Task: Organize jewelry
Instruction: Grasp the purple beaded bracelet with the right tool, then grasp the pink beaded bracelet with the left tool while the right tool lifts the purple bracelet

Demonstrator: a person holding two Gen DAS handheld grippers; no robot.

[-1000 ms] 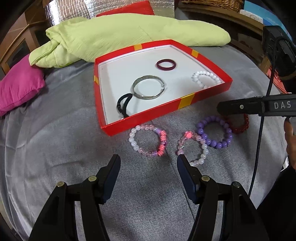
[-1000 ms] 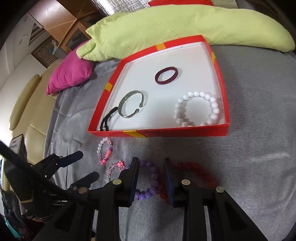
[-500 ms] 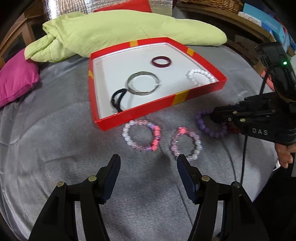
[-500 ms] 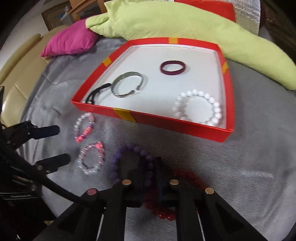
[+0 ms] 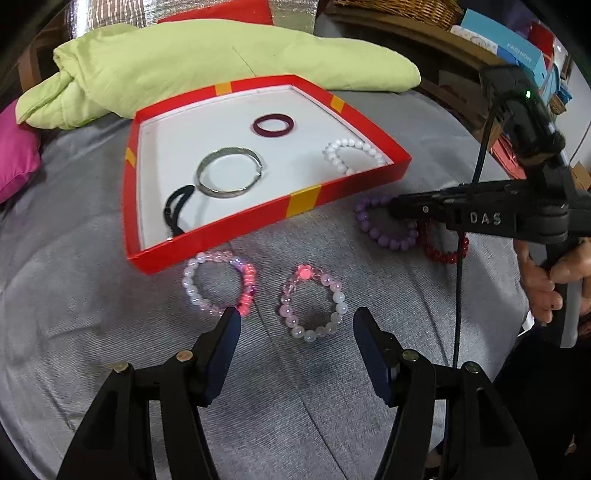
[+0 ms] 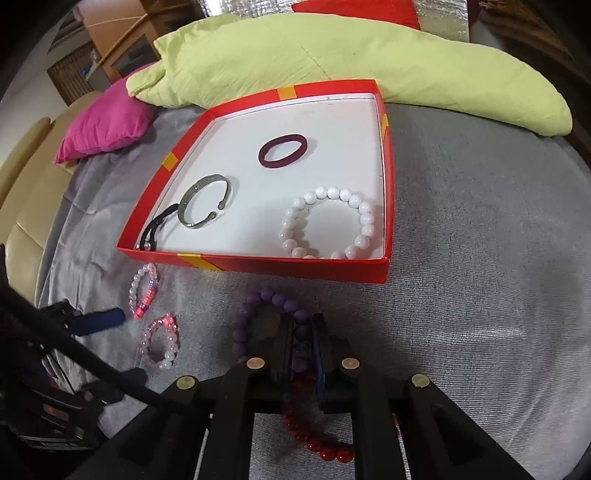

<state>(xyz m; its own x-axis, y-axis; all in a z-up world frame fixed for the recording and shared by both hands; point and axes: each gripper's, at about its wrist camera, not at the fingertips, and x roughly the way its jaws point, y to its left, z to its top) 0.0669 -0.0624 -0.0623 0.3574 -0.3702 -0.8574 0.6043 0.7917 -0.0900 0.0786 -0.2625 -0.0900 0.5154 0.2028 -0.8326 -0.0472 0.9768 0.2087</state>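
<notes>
A red box [image 5: 229, 229] [image 6: 295, 264] with a white floor holds a maroon ring [image 6: 282, 151], a silver bangle [image 6: 205, 201], a black hair tie [image 6: 157, 229] and a white bead bracelet [image 6: 328, 221]. On the grey cloth in front lie two pink bead bracelets [image 5: 218, 282] [image 5: 314, 302], a purple bead bracelet [image 6: 266, 314] and a red bead bracelet [image 6: 317, 432]. My right gripper [image 6: 301, 332] is shut on the purple bracelet's near side. My left gripper [image 5: 295, 328] is open, low over the right pink bracelet.
A lime-green blanket [image 6: 332, 62] lies behind the box. A pink cushion [image 6: 103, 122] is at the far left. Shelves with boxes and a basket [image 5: 406, 11] stand at the right. A beige sofa edge [image 6: 26, 184] is at the left.
My right gripper has closed on the purple bracelet beads. My left gripper has moved forward and right toward the pink bracelet.
</notes>
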